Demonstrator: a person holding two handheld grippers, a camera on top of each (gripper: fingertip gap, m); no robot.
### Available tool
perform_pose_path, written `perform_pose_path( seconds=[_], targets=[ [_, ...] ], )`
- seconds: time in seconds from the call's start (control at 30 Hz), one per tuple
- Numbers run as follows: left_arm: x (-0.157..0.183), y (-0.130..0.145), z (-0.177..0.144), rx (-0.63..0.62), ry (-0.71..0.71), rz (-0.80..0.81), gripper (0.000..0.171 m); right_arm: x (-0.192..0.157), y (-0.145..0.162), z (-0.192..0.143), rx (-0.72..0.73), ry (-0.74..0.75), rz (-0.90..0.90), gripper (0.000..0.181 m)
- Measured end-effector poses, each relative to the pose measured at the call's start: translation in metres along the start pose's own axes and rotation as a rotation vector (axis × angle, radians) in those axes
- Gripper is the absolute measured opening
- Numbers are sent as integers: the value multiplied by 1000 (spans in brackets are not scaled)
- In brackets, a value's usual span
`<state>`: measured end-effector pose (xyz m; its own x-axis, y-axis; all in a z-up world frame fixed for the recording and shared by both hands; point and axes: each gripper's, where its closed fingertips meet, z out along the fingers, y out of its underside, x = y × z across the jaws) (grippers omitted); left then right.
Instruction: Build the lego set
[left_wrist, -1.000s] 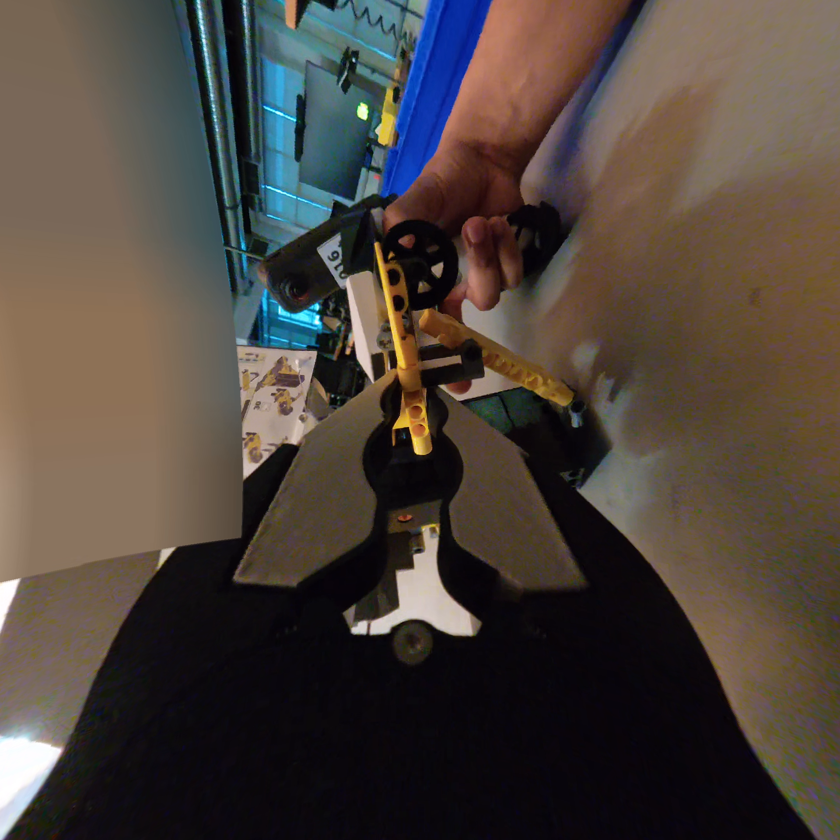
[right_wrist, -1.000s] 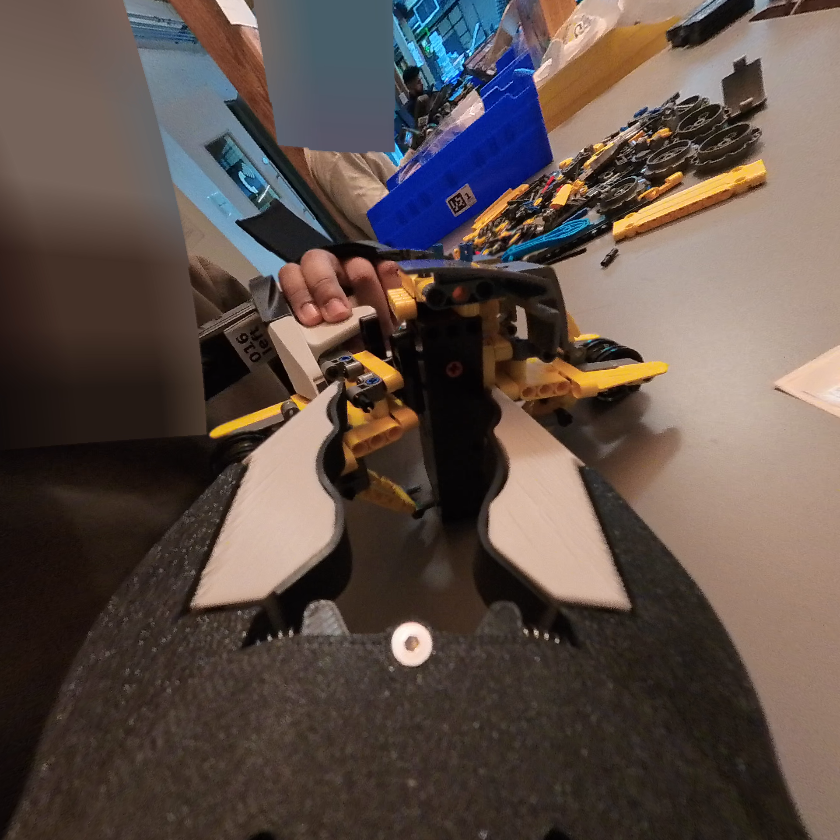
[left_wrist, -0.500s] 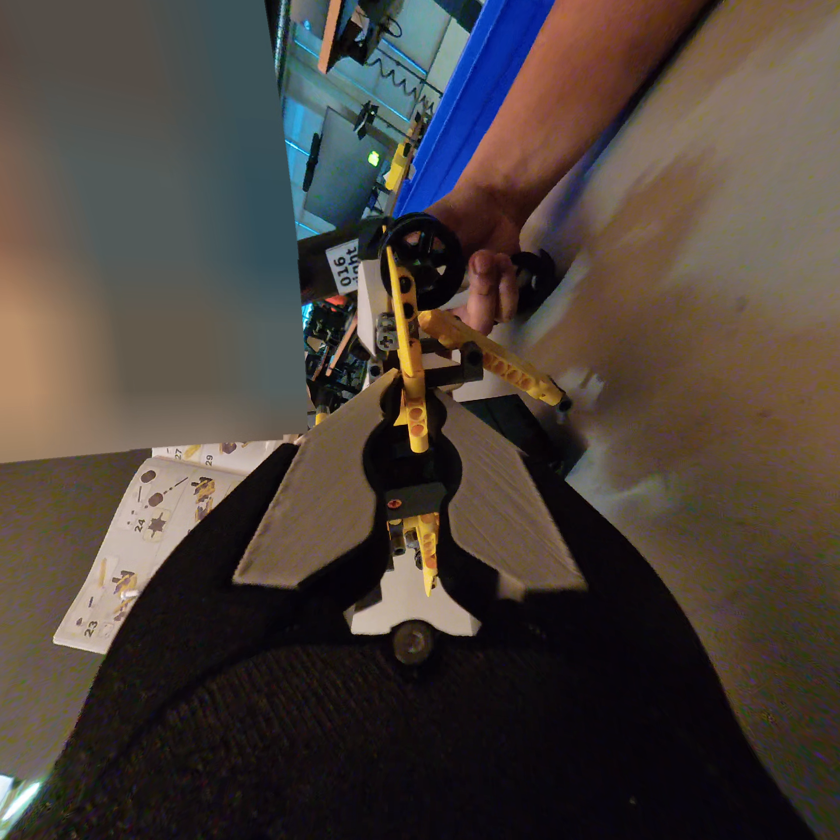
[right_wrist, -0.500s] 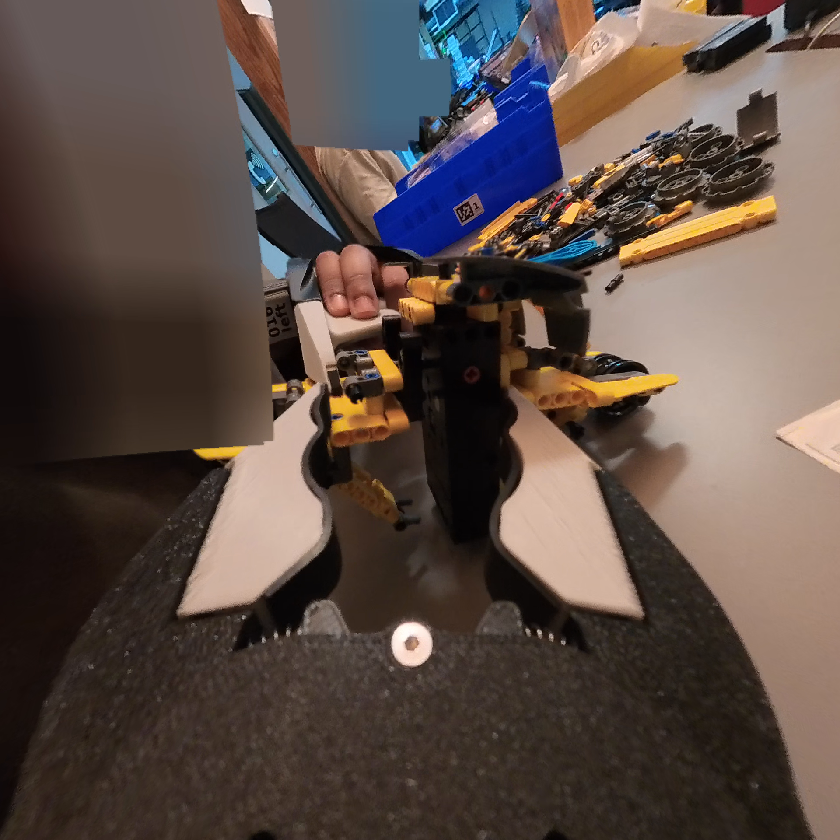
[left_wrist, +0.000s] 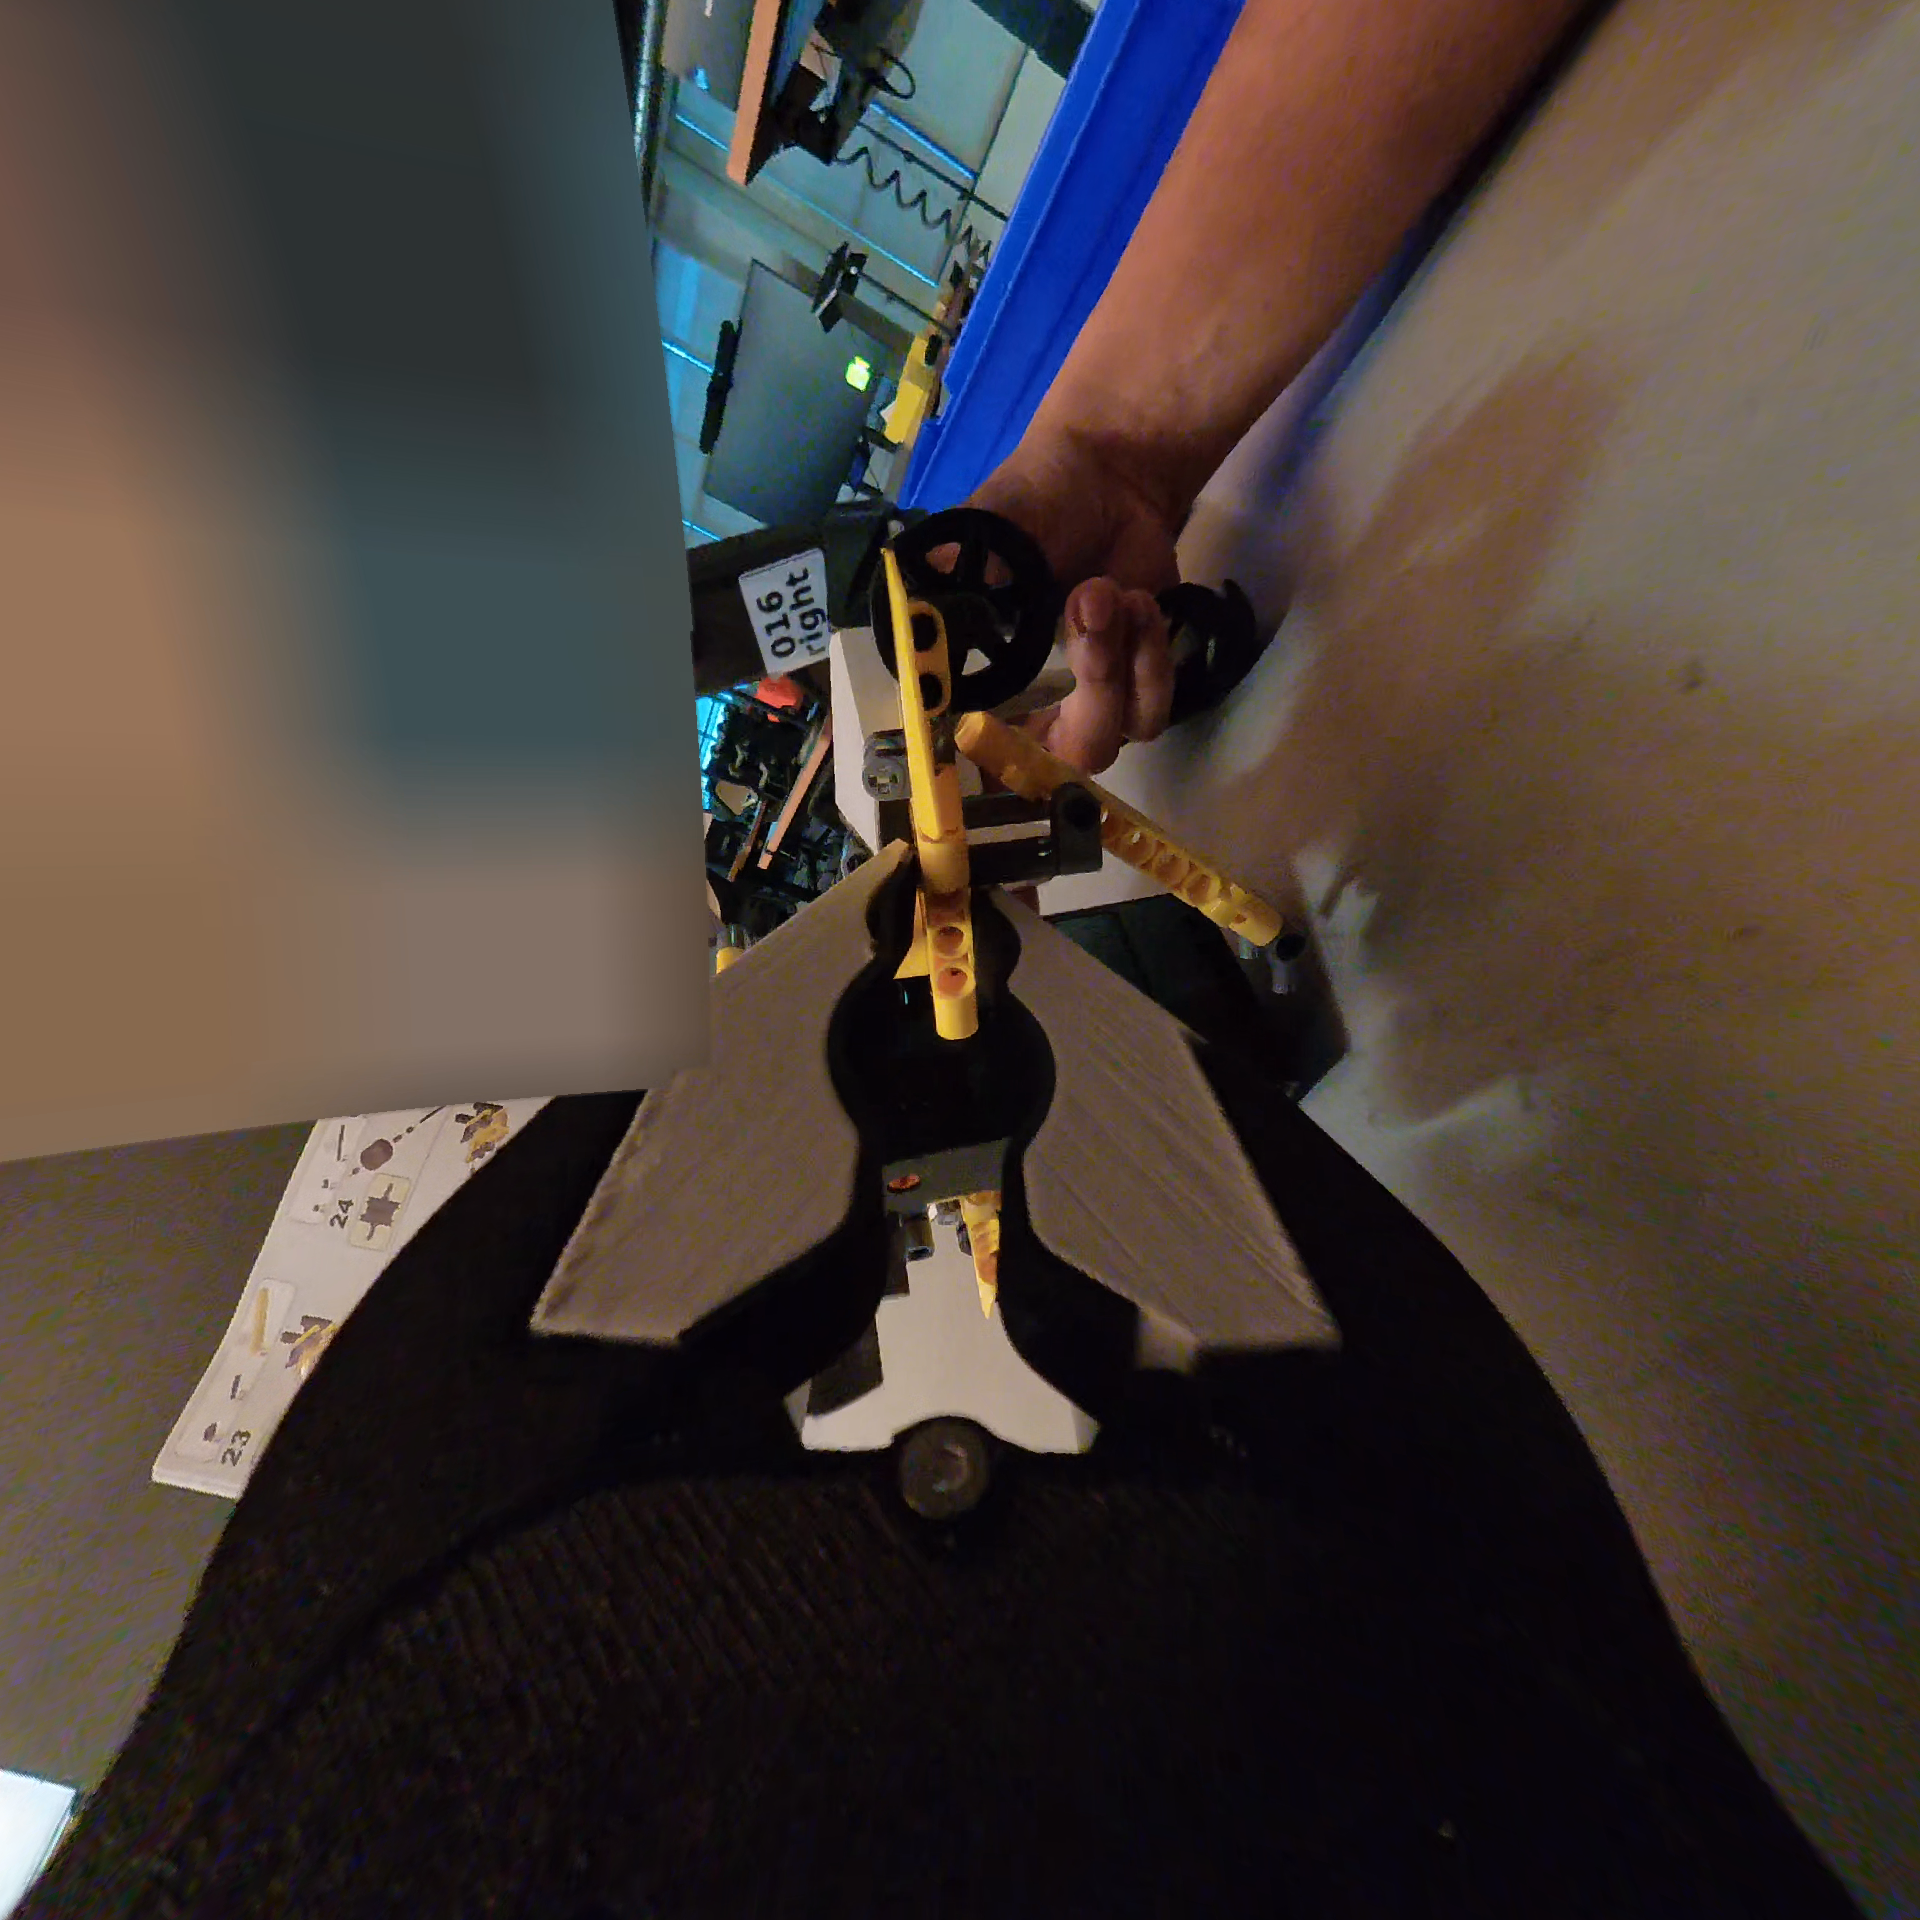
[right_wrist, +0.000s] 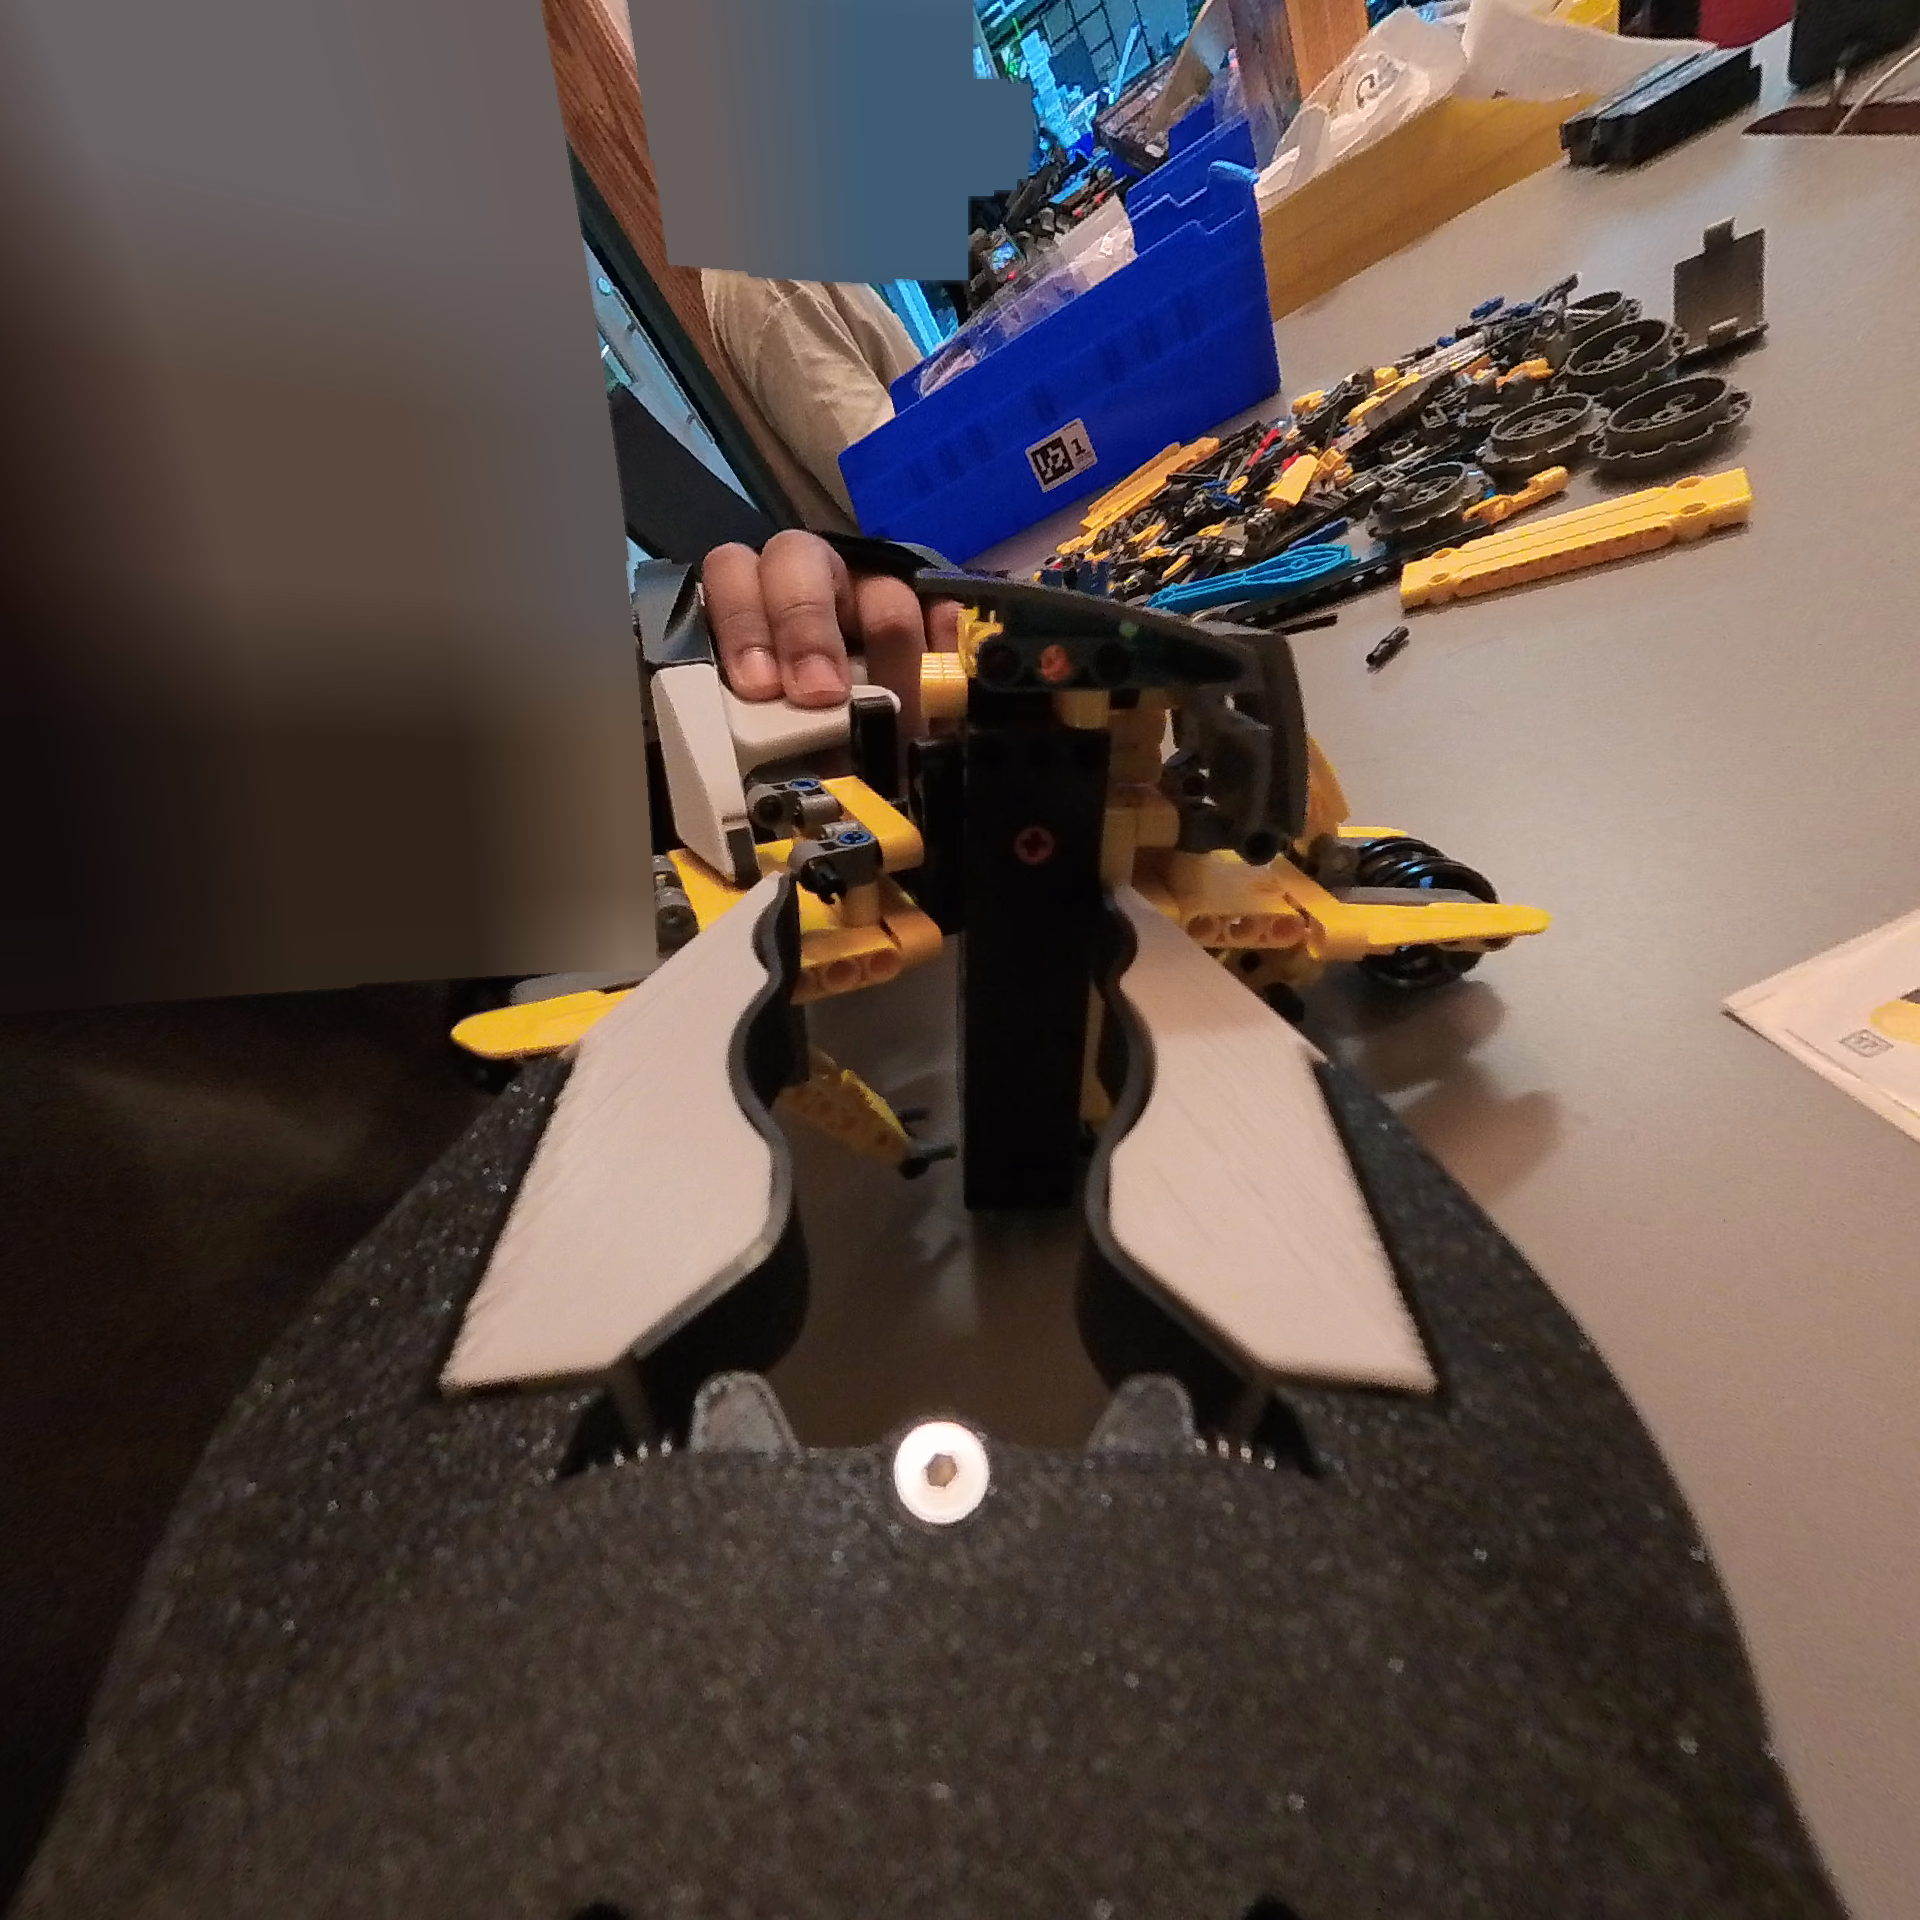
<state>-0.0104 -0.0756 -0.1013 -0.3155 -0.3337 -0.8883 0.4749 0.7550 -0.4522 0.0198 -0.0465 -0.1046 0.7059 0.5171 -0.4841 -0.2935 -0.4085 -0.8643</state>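
Note:
A yellow and black brick vehicle model stands on the grey table. My right gripper grips its middle: the right finger is against the upright black block, the left finger against a yellow beam. My left gripper is rolled on its side and shut on a thin yellow beam at the model's end, below a black wheel. A person's hand holds the other gripper behind it. The left gripper's white body shows in the right wrist view.
A pile of loose parts and wheels and a long yellow beam lie at the back right, by a blue bin and a yellow box. Instruction sheets lie at the right and near the left gripper.
The right gripper's fingers spread a little half a second ago and have closed back on the model. The left gripper's view has swung, bringing the instruction sheet into sight; it keeps its hold.

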Motion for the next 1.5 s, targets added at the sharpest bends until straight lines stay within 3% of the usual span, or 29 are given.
perform_pose_path(
  seconds=[0.33, 0.53, 0.8, 1.07, 1.27, 1.5],
  targets=[
    [1, 0, -2, 21, 14, -18, 2, -1, 1, 0, 26, 59, 4, 58],
    [0, 0, -3, 10, -1, 8, 2, 1, -3, -10, 63, 61, 36, 76],
    [-1, 0, -1, 11, -11, -29, 1, -8, -15, -38, 114, 117, -72, 65],
    [-4, -1, -1, 37, -9, -104, 1, -17, -8, -40, 152, 136, -91, 56],
    [-2, 4, -2, 23, 1, -95, 1, -14, 6, -30, 98, 38, 52, 71],
    [-2, 4, -1, 14, 5, -107, 1, -25, 6, -33, 85, 28, -24, 80]
  ],
)
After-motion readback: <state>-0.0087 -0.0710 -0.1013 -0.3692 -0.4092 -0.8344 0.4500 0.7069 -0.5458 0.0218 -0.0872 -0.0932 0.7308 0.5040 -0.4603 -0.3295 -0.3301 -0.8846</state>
